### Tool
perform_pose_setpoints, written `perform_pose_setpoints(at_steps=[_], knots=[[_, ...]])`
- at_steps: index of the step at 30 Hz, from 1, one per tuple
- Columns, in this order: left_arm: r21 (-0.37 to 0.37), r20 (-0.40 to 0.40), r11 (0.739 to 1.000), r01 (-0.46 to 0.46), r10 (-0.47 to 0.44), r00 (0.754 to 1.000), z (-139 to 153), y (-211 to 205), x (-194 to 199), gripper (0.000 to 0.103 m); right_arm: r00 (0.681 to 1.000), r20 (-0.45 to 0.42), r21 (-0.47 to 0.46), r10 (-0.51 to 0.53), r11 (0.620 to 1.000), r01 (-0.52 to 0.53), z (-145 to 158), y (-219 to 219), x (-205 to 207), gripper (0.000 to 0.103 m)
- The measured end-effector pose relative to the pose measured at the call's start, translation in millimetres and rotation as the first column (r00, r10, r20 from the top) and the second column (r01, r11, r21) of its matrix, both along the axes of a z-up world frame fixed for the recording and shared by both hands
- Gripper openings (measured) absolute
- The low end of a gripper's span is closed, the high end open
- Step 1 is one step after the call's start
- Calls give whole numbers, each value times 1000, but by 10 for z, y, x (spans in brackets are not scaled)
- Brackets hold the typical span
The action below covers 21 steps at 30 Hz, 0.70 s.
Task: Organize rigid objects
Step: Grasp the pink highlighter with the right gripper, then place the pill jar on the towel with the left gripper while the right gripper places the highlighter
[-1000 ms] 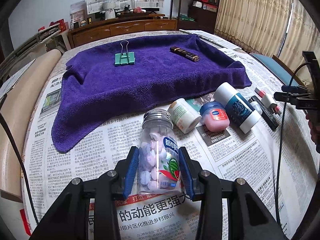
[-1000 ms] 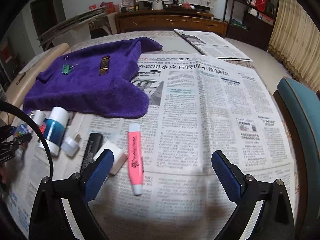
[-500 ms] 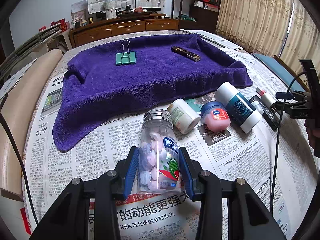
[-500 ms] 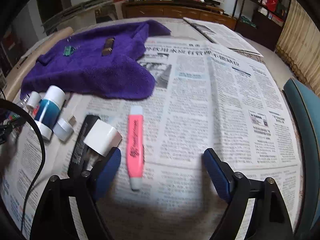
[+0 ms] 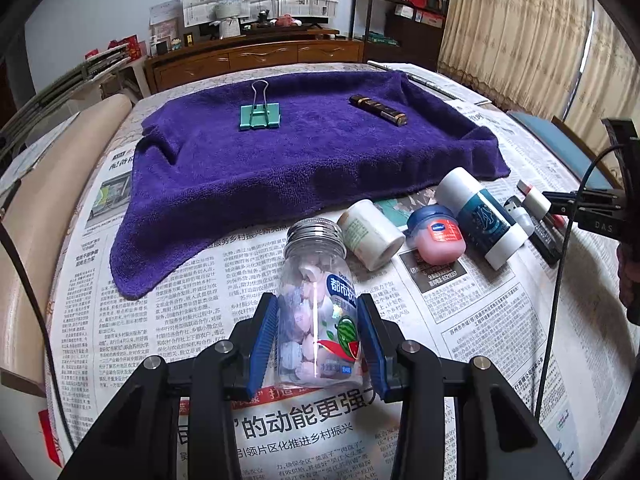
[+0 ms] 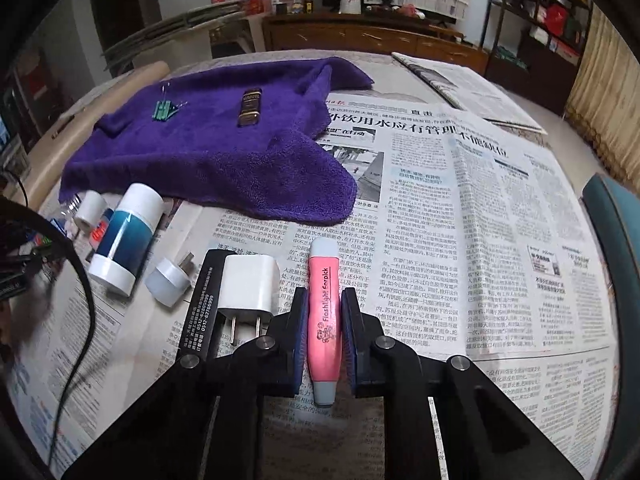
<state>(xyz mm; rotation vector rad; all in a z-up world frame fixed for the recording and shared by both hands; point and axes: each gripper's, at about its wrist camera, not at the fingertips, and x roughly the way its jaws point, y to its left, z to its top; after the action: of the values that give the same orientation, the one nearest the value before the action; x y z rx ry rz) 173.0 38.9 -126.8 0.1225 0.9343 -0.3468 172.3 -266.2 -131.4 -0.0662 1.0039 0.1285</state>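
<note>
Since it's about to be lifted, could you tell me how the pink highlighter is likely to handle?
The pink highlighter looks stiff, slim plastic, so probably light. Its smooth, rounded barrel may slip or swivel between the right tool's pads, which have just closed on it. Released, it would likely roll on the newspaper.

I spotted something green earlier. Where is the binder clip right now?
In the left wrist view, the green binder clip lies on the purple towel, towards its far left, apart from the dark tube.
</note>
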Motion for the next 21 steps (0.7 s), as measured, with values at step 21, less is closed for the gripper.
perform_pose_setpoints(at_steps=[21], knots=[[-61, 69, 997, -50, 54, 996, 459, 184, 67, 39, 998, 47, 118, -28, 993, 23, 393, -16, 77, 16]])
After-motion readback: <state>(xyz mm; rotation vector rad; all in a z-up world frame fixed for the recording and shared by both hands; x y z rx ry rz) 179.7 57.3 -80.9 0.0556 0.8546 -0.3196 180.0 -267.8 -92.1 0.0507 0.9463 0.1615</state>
